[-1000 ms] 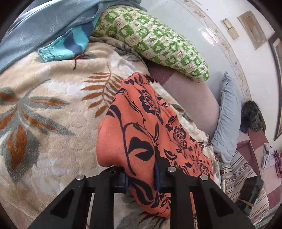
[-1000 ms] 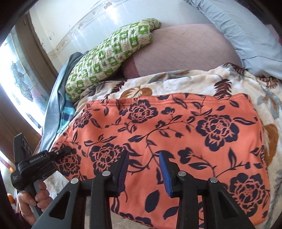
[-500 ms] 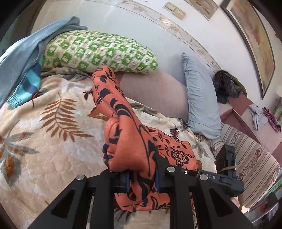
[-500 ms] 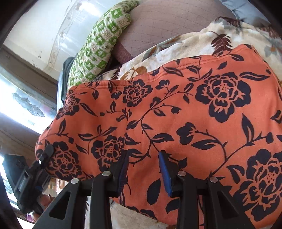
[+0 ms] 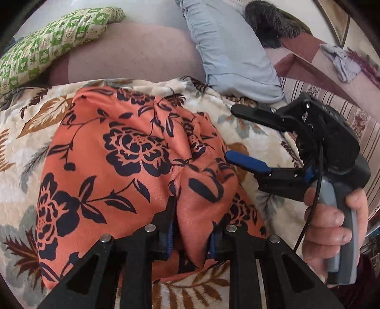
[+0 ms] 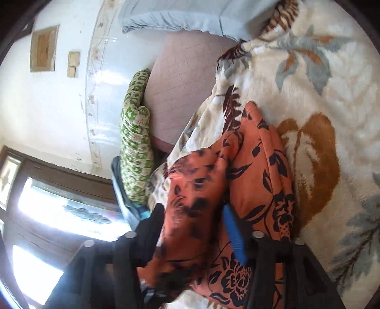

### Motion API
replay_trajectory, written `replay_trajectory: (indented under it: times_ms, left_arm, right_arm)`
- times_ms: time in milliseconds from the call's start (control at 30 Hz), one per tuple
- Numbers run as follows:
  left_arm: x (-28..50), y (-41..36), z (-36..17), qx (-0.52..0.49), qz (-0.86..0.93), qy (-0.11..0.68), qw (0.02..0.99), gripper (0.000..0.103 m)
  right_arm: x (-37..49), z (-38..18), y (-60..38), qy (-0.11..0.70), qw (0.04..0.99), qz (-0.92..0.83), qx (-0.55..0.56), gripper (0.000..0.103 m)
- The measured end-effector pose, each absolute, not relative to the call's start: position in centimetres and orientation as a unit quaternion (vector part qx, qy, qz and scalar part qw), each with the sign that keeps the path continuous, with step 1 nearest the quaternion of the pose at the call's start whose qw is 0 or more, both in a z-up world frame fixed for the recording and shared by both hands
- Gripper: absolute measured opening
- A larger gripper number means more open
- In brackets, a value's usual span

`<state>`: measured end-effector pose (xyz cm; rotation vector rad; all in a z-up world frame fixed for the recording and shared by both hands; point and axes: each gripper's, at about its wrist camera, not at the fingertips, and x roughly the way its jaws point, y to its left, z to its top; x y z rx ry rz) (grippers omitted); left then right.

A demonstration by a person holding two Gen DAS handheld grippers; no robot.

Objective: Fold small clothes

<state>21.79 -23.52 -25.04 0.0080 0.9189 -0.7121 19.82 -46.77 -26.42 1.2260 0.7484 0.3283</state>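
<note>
While the left gripper [image 5: 191, 234] pinches the orange floral garment [image 5: 114, 152], the right gripper's [image 5: 231, 133] jaws are opening; no writing is legible.

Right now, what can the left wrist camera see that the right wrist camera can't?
Only the left view shows the right gripper from outside, its fingers opening clear of the cloth, the hand holding it, and a dark furry thing. Only the right view shows a window and wall plaques. Both show the orange floral garment, leaf-print blanket, green checked pillow and blue pillow.

orange black-floral garment [image 5: 114, 152], cream leaf-print blanket [image 5: 280, 214]
</note>
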Motion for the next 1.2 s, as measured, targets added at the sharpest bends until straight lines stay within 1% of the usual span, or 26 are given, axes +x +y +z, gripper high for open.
replay_trajectory:
  times_ms: [67, 133, 167, 233, 300, 367, 400, 533, 600, 633, 667, 700, 867, 933, 1000, 1167, 1200]
  left_arm:
    - [21.1, -22.5, -24.1, 0.003, -0.348, 0.422, 0.837, 0.023]
    - [20.6, -21.1, -22.4, -0.013, -0.375, 0.413, 0.830, 0.033]
    - [20.2, -20.4, -21.5, -0.016, -0.386, 0.407, 0.828, 0.036]
    - [19.3, -19.2, -19.8, -0.010, -0.389, 0.382, 0.838, 0.053]
    - [19.4, -17.7, -18.8, 0.004, -0.369, 0.362, 0.856, 0.061]
    - [20.3, -16.2, -18.8, 0.009, -0.336, 0.365, 0.868, 0.061]
    - [21.2, -15.6, -19.3, 0.009, -0.315, 0.379, 0.870, 0.061]
    - [24.2, -13.4, -23.6, 0.007, -0.232, 0.465, 0.854, 0.061]
    - [24.5, -12.9, -25.4, -0.003, -0.234, 0.486, 0.842, 0.061]
    - [24.3, -12.9, -25.8, -0.001, -0.234, 0.487, 0.841, 0.061]
    - [24.0, -13.0, -25.9, 0.005, -0.233, 0.484, 0.843, 0.061]
    - [23.8, -13.2, -25.6, 0.011, -0.235, 0.479, 0.846, 0.061]
    - [23.1, -14.1, -23.5, 0.013, -0.257, 0.453, 0.854, 0.061]
    - [23.0, -15.1, -23.3, 0.022, -0.267, 0.449, 0.852, 0.061]
    - [22.9, -16.5, -23.7, 0.038, -0.273, 0.448, 0.851, 0.061]
    - [21.6, -19.9, -25.0, 0.094, -0.295, 0.431, 0.847, 0.061]
    - [21.4, -20.4, -25.1, 0.106, -0.296, 0.427, 0.848, 0.062]
  right_arm:
    - [19.6, -27.2, -47.1, 0.354, 0.725, 0.146, 0.572, 0.065]
    - [20.0, -27.5, -46.8, 0.364, 0.716, 0.153, 0.575, 0.065]
    - [20.2, -27.4, -46.4, 0.369, 0.714, 0.158, 0.574, 0.065]
    - [20.5, -27.3, -45.4, 0.376, 0.713, 0.168, 0.567, 0.065]
    - [20.9, -27.1, -44.2, 0.389, 0.715, 0.170, 0.556, 0.065]
    - [21.1, -27.1, -43.2, 0.399, 0.720, 0.160, 0.545, 0.067]
    - [21.3, -27.1, -42.7, 0.406, 0.723, 0.151, 0.538, 0.068]
    - [22.3, -27.4, -40.4, 0.442, 0.743, 0.111, 0.491, 0.068]
    - [22.5, -27.1, -39.1, 0.453, 0.766, 0.097, 0.445, 0.067]
    - [22.5, -26.8, -38.6, 0.457, 0.777, 0.092, 0.424, 0.045]
    - [22.6, -26.5, -38.1, 0.461, 0.783, 0.093, 0.407, 0.026]
    - [22.5, -26.0, -37.8, 0.457, 0.791, 0.086, 0.398, 0.021]
    - [21.2, -20.9, -38.0, 0.378, 0.857, 0.079, 0.342, 0.018]
    - [20.6, -19.9, -38.5, 0.362, 0.870, 0.075, 0.327, 0.018]
    - [20.5, -19.7, -39.3, 0.366, 0.870, 0.063, 0.324, 0.018]
    - [19.8, -22.6, -42.6, 0.409, 0.842, 0.002, 0.352, 0.018]
    - [19.7, -23.0, -43.0, 0.414, 0.836, -0.002, 0.360, 0.018]
